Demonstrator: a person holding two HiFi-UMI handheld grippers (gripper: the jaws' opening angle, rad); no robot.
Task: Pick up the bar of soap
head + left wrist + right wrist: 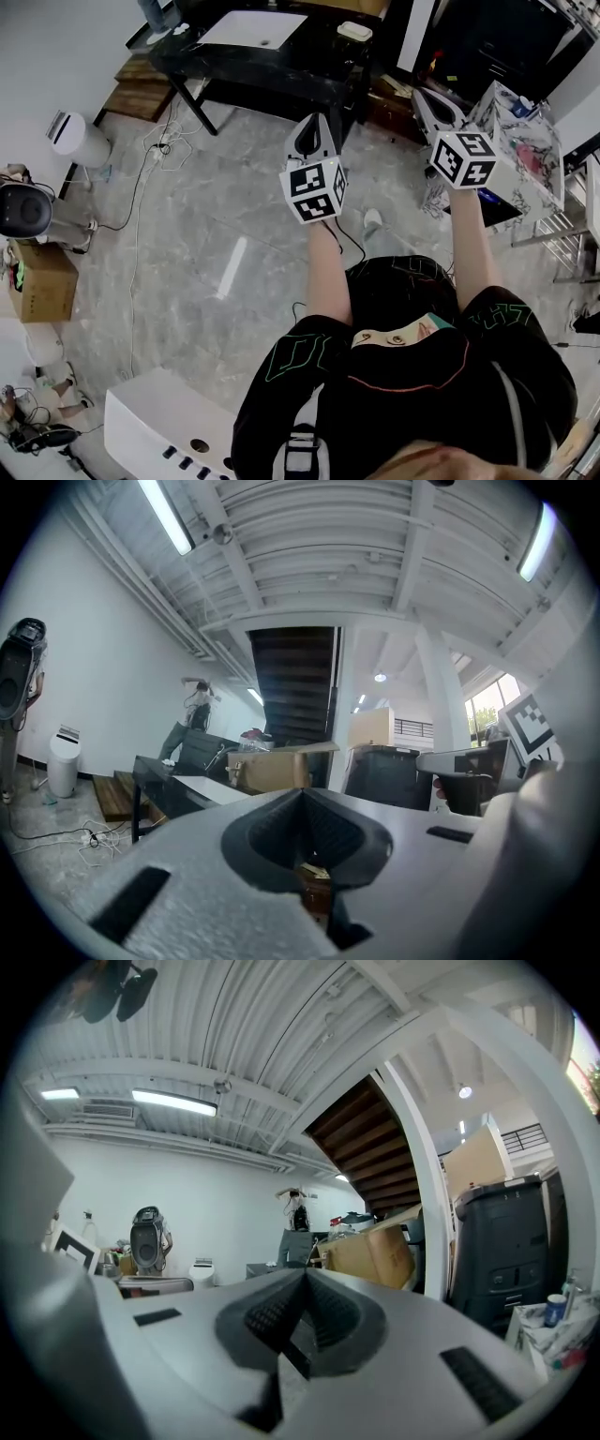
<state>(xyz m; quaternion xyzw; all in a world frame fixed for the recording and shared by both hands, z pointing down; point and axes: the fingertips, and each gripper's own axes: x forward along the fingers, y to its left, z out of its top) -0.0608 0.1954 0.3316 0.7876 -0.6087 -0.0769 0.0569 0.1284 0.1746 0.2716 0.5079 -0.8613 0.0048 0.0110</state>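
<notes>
In the head view, the person is holding 2 grippers up over the floor, the left gripper and the right gripper. Both are hanging well apart from the black table on the far side. A small pale block, possibly the bar of soap, is lying on that table's far right corner.

In the left gripper view, the left gripper is showing its jaws pressed together with nothing between them.

In the right gripper view, the right gripper is likewise showing closed, empty jaws.
</notes>
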